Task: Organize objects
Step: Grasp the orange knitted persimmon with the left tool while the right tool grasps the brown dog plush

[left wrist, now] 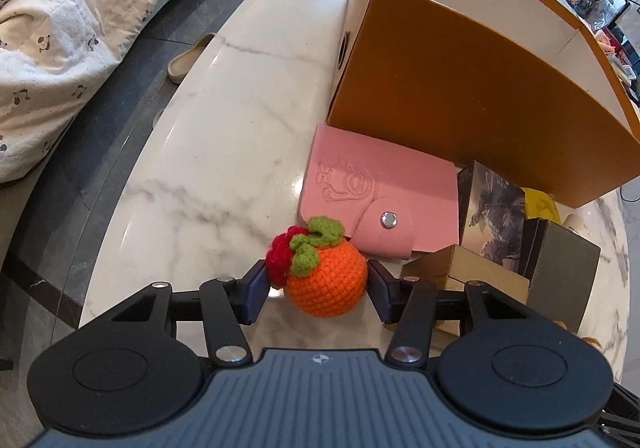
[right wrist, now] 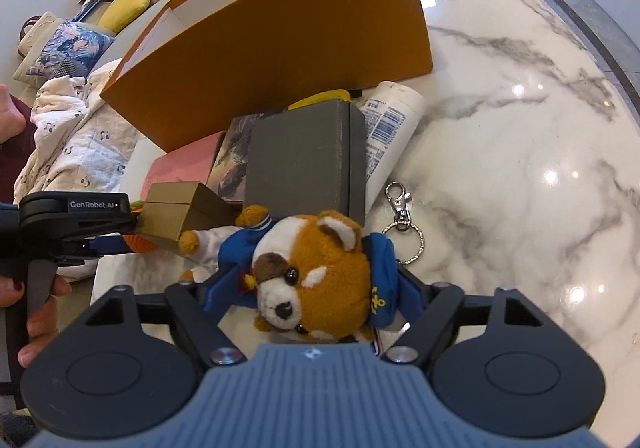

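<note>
2 grippers are working near the marble table's (left wrist: 192,151) edge: left gripper (left wrist: 318,282) is clamping a crocheted orange (left wrist: 328,280); right gripper (right wrist: 312,288) is clamping a plush dog keychain (right wrist: 316,272), both beside the orange box (left wrist: 460,87).

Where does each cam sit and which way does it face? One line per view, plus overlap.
Left wrist: on the left gripper, facing steeply down at the table; its fingers flank the crochet orange.
Right wrist: on the right gripper, tilted down; its fingers close round the plush dog; the person's hand shows left, holding the left gripper.
Shared: orange box, grey box, pink wallet.
</note>
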`<state>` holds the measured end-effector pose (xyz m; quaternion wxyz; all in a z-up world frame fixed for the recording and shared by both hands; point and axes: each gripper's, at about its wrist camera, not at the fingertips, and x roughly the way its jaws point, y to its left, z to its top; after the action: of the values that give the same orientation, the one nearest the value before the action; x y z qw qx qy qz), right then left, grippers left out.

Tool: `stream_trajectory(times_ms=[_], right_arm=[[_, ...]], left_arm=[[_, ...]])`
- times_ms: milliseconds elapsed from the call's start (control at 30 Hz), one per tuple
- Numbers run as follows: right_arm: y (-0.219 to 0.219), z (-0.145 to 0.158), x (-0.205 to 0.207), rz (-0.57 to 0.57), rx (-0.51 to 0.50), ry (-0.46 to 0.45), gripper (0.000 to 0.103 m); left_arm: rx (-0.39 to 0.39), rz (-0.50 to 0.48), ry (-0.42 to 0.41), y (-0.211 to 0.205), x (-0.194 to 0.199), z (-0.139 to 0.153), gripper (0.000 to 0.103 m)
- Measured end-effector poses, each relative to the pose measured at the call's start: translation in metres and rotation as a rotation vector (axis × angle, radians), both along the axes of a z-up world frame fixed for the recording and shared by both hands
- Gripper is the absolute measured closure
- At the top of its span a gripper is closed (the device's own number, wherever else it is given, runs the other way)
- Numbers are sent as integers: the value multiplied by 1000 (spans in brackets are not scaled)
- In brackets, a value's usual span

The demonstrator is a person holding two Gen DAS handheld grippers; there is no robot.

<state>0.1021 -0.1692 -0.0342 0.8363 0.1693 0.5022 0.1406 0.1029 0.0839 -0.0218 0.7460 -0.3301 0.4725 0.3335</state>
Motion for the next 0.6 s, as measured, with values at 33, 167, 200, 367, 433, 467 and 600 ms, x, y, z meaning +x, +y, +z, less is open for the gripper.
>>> stream_trajectory(times_ms=[33, 167, 200, 367, 433, 467, 600], right_arm=[[-1, 0, 0, 0, 3, 1, 26], [-4, -2, 1, -12, 26, 7, 27], [-4, -3, 2, -10, 29, 11, 25], [-8, 2, 2, -14, 64, 9, 15], [-2, 9, 2, 62, 45, -20, 2], [5, 12, 1, 117, 5, -36, 1], [34, 11, -8, 255, -218, -157, 1]], left_arm=[[-7, 2, -3, 1, 0, 0, 43], [-20, 6, -9, 1, -2, 0, 42], [-18, 6, -7, -1, -2, 0, 42], [-20, 0, 0, -1, -1, 0, 42], [-22, -3, 3, -1, -1, 1, 42], [-22, -4, 5, -1, -1, 1, 42], [-19, -8, 9, -2, 1, 1, 42]])
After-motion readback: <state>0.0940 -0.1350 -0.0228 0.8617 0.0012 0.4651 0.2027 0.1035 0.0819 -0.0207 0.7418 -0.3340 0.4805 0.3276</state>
